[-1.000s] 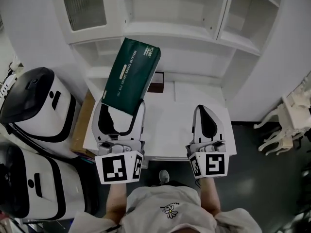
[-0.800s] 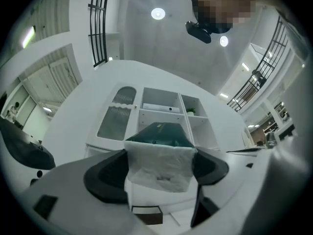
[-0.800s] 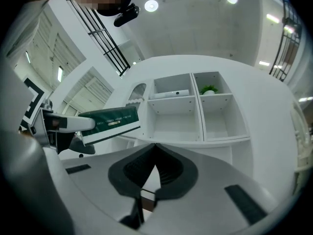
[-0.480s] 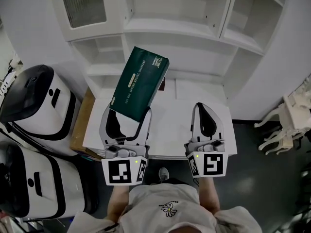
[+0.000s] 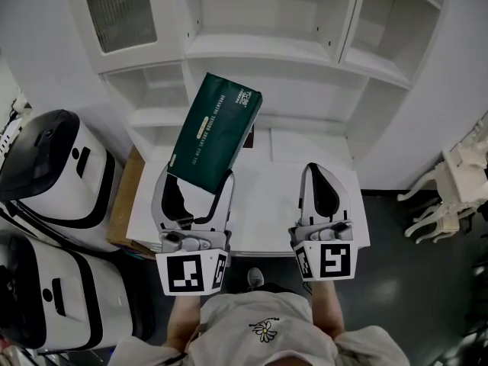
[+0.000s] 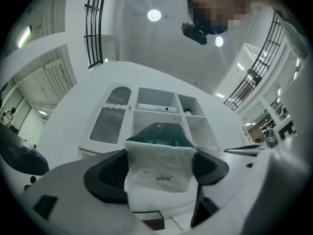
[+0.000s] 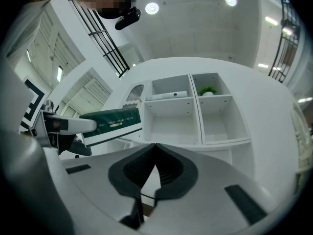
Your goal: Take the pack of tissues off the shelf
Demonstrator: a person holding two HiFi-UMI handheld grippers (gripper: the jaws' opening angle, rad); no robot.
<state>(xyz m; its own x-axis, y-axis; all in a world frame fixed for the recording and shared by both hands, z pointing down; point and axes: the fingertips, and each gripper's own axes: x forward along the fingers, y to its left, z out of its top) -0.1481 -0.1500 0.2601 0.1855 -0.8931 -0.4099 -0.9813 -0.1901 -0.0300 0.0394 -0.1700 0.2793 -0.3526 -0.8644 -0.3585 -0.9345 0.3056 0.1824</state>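
Observation:
A dark green pack of tissues [image 5: 214, 132] with a white end [image 6: 159, 165] stands tilted in the air in front of the white shelf unit [image 5: 267, 48]. My left gripper [image 5: 195, 187] is shut on its lower end, a jaw on each side. In the right gripper view the pack [image 7: 111, 122] shows at the left, held out by the left gripper. My right gripper [image 5: 320, 175] hovers over the white desk top [image 5: 263, 197] to the right, shut with nothing between its jaws.
A small dark box [image 5: 251, 137] lies at the back of the desk under the shelves. Two white and black machines [image 5: 53, 166] stand at the left. A brown cardboard box [image 5: 122, 204] sits beside the desk. A small plant [image 7: 209, 90] sits in an upper cubby.
The left gripper with the pack has shifted slightly right and away from the shelf, then settled back a little left. The right gripper has barely moved.

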